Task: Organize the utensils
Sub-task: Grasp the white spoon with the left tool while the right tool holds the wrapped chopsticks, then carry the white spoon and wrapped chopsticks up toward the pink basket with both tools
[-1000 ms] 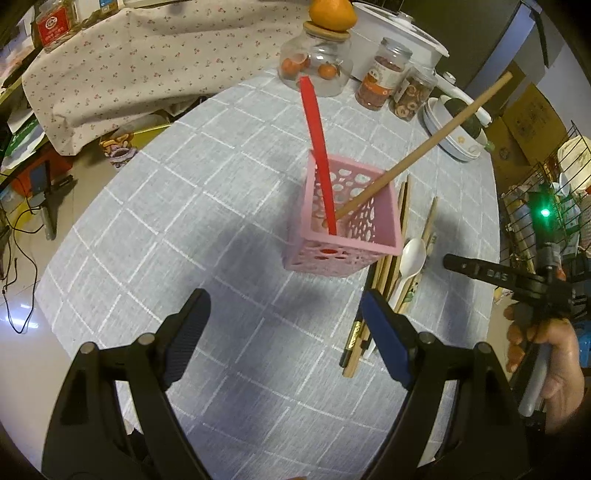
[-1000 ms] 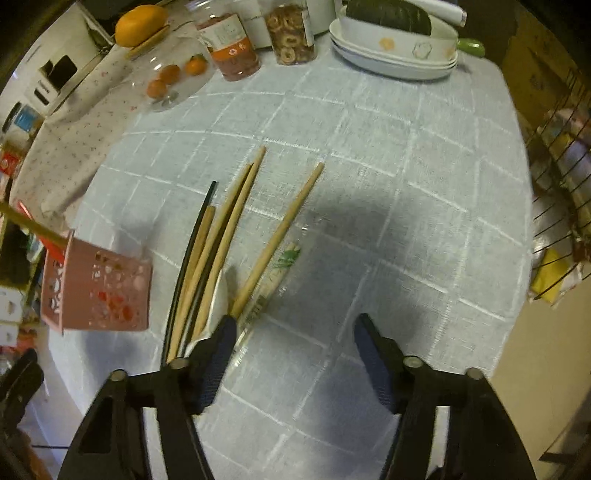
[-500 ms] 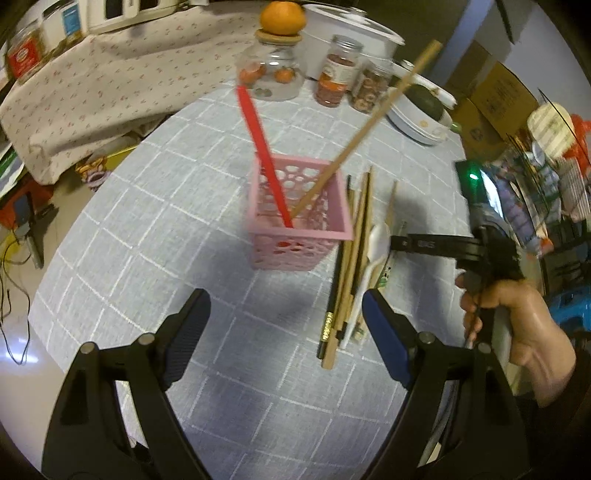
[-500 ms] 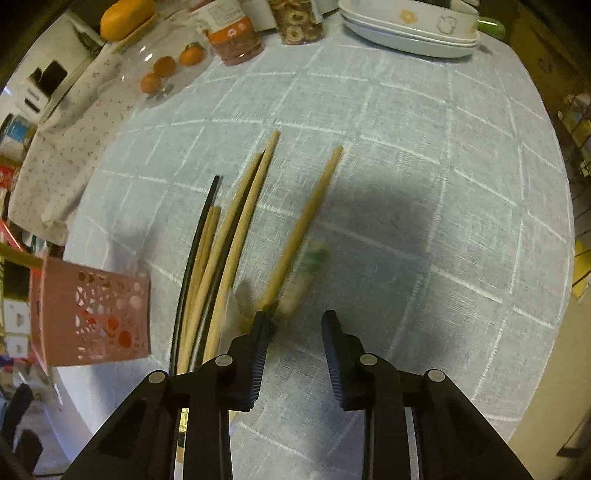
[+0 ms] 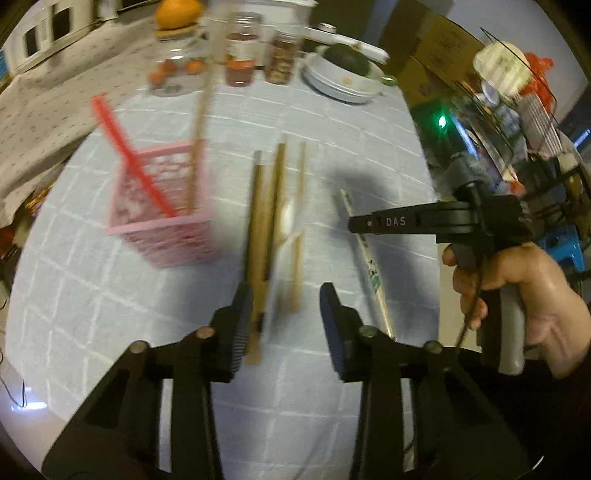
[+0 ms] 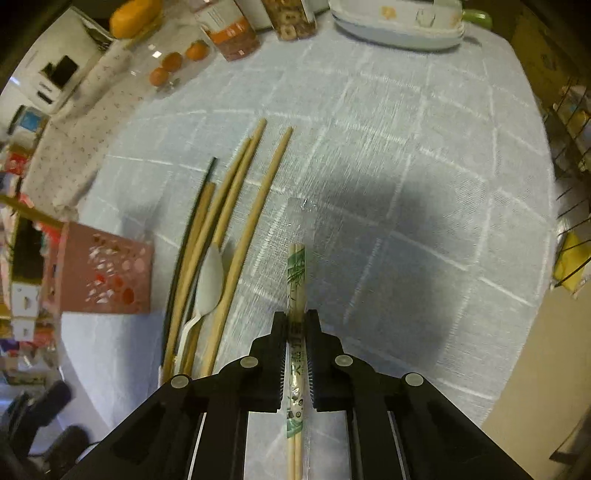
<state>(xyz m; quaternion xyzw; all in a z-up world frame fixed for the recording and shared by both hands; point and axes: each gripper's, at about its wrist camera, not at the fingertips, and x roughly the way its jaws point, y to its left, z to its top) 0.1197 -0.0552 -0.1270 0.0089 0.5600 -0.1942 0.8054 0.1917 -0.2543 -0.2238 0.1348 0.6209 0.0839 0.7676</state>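
My left gripper (image 5: 286,321) hangs over the near ends of several loose wooden and black chopsticks (image 5: 266,221) and a white plastic spoon (image 5: 286,221) lying on the grey checked tablecloth. Its jaws are closing, with the stick ends between the pads and not pressed. To their left stands a pink perforated basket (image 5: 162,221) holding a red stick (image 5: 129,155) and a wooden chopstick (image 5: 197,129). My right gripper (image 6: 295,321) is shut on a pair of paper-wrapped chopsticks (image 6: 296,273), right of the loose chopsticks (image 6: 236,192) and spoon (image 6: 210,277). A hand (image 5: 517,295) holds that gripper.
Along the table's far edge stand a glass jar (image 5: 177,70) with an orange on its lid, two food jars (image 5: 240,55) and stacked white dishes (image 6: 399,26). A wire rack (image 6: 569,155) and a cardboard box (image 5: 436,48) stand off the right side. Bare cloth lies right of the utensils.
My left gripper slid right from in front of the basket to over the loose chopsticks, and its jaws narrowed. My right gripper closed on the wrapped chopsticks.
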